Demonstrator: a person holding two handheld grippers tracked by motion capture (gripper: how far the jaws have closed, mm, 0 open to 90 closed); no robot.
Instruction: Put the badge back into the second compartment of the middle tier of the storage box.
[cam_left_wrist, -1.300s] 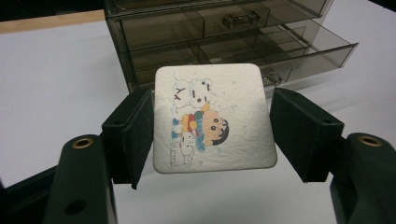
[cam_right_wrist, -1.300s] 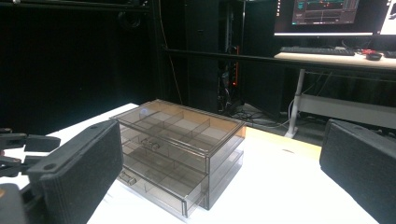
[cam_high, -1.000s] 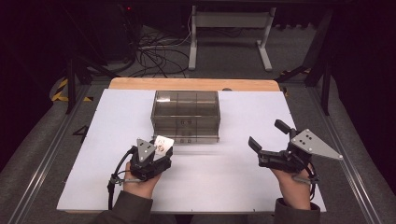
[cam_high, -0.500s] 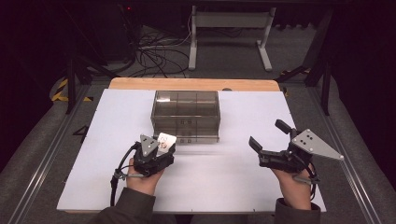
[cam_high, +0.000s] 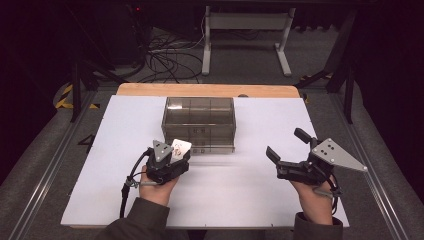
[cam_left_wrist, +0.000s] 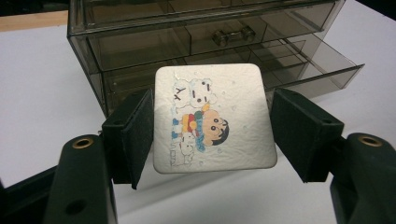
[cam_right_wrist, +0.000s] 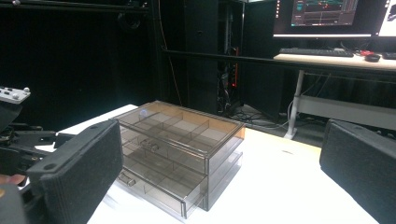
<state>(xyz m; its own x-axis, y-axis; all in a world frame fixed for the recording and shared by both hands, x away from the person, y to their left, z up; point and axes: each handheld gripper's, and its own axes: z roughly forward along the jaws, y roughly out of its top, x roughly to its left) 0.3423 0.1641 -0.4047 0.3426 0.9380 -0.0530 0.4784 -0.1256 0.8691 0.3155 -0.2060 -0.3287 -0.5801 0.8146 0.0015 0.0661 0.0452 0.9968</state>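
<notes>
A white square card (cam_left_wrist: 233, 93) with a cartoon print sits between the pads of my left gripper (cam_left_wrist: 212, 126), which press on its two side edges. In the high view this gripper (cam_high: 180, 152) holds the card (cam_high: 181, 146) just in front of the left end of a smoky clear drawer box (cam_high: 198, 117). The box's bottom drawer (cam_left_wrist: 322, 60) stands pulled out. My right gripper (cam_high: 285, 143) hovers over the table's right side, open, with nothing between its fingers. It faces the drawer box (cam_right_wrist: 182, 140) from the side.
A white sheet (cam_high: 250, 200) covers the table, and a wooden edge (cam_high: 200, 90) shows at the back. Cables (cam_high: 165, 60) and a desk frame (cam_high: 245, 30) lie on the floor beyond. A desk with a monitor (cam_right_wrist: 322, 11) and keyboard (cam_right_wrist: 313, 51) stands far off.
My left gripper, with the card in it, has crept a little forward toward the drawer box. The right gripper has stayed where it was.
</notes>
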